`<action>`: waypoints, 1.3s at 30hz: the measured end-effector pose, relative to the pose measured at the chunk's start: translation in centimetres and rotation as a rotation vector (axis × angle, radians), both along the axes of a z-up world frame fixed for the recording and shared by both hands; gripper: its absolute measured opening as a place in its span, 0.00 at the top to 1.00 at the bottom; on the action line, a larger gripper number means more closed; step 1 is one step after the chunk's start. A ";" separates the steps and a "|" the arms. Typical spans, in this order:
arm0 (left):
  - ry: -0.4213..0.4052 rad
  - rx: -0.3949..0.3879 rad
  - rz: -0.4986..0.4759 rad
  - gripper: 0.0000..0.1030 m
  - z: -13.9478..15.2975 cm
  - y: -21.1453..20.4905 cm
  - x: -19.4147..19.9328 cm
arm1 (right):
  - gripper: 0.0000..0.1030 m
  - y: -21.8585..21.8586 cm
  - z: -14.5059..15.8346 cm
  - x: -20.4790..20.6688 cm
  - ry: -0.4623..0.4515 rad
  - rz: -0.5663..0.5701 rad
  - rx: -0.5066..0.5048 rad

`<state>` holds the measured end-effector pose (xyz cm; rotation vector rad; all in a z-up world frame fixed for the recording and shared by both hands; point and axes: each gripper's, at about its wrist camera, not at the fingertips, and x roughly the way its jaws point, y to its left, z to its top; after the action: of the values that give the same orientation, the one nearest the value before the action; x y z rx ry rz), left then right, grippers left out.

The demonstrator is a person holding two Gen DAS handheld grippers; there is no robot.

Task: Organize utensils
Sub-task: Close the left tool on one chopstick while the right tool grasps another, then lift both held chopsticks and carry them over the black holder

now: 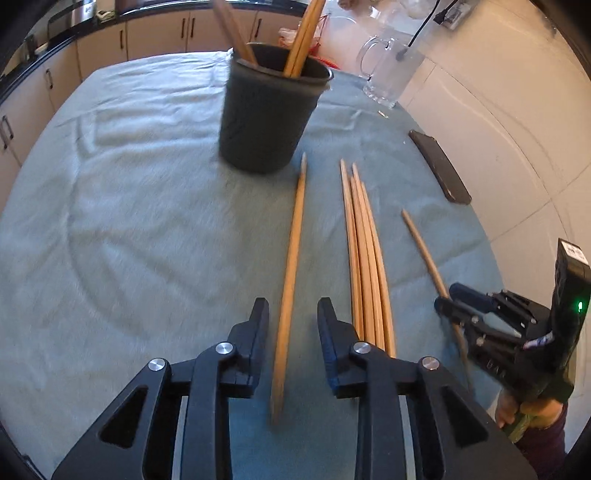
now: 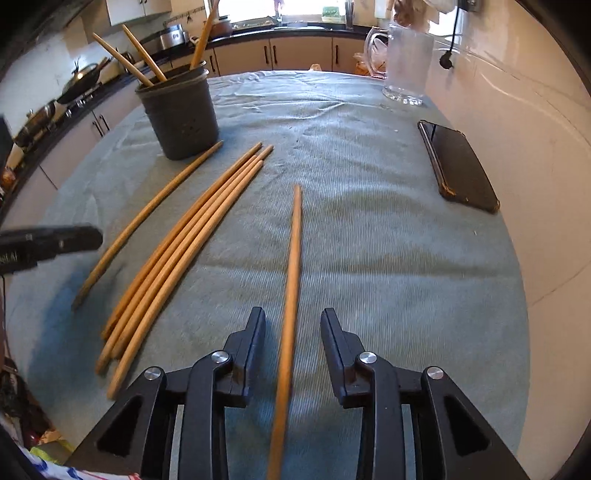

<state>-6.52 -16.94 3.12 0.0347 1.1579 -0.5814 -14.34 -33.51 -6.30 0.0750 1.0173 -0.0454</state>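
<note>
Cloth (image 2: 369,221) covers table; kitchen cabinets (image 2: 295,55) behind.

Daylight is admitted through a blown-out window (image 2: 258,9) at the far wall. Soft glare is spread over the wall (image 2: 517,110). Straight edges are bowed by fisheye distortion, with dark corners. The cup (image 1: 269,110) and chopsticks (image 1: 291,258) are smeared by motion blur.

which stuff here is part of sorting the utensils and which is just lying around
Part of the job:
- dark cup already holding chopsticks
- single chopstick between the left gripper's open jaws
- single chopstick between the right gripper's open jaws
- bundle of chopsticks on the cloth

Just lying about:
- phone
- glass pitcher
</note>
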 end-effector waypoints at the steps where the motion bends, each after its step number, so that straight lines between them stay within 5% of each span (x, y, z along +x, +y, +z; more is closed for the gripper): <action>1: -0.019 0.015 0.005 0.75 -0.1 -0.7 1.0 | 0.68 -0.1 -0.1 0.5 0.006 0.000 -0.007; 4: -0.023 0.014 0.003 0.75 -0.6 -2.4 3.1 | 0.70 -0.5 -0.1 2.7 0.032 0.002 -0.019; 8: -0.009 0.045 -0.001 0.76 -1.7 -4.1 5.0 | 0.86 -1.0 0.1 5.1 0.061 0.009 -0.020; 10: -0.006 0.074 0.010 0.93 -2.2 -4.8 5.1 | 0.91 -1.1 0.1 6.3 0.074 0.011 -0.018; 13: -0.012 0.074 0.035 0.94 -2.2 -4.6 5.0 | 0.93 -1.5 0.1 7.1 0.072 -0.001 0.007; 24: 0.080 0.036 0.047 0.94 -2.0 0.7 0.0 | 0.93 -0.6 0.2 3.3 0.095 0.050 0.055; 27: 0.047 0.057 0.021 0.93 -1.7 0.4 -0.3 | 0.88 -0.1 0.2 2.7 0.107 0.064 0.026; 29: 0.025 0.054 0.025 0.90 -1.4 0.3 -0.1 | 0.81 0.1 0.2 2.9 0.113 0.064 0.017; 31: 0.041 0.054 -0.003 0.76 -1.6 -0.7 0.6 | 0.80 0.0 0.1 3.4 0.121 0.061 0.005; 39: 0.031 0.078 0.003 0.76 -2.1 -3.3 3.6 | 0.81 0.0 0.3 6.1 0.183 0.098 -0.036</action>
<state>-2.88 -20.19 1.04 0.0909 1.2101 -0.5354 -8.28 -33.46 -6.04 -0.0126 1.2013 0.0194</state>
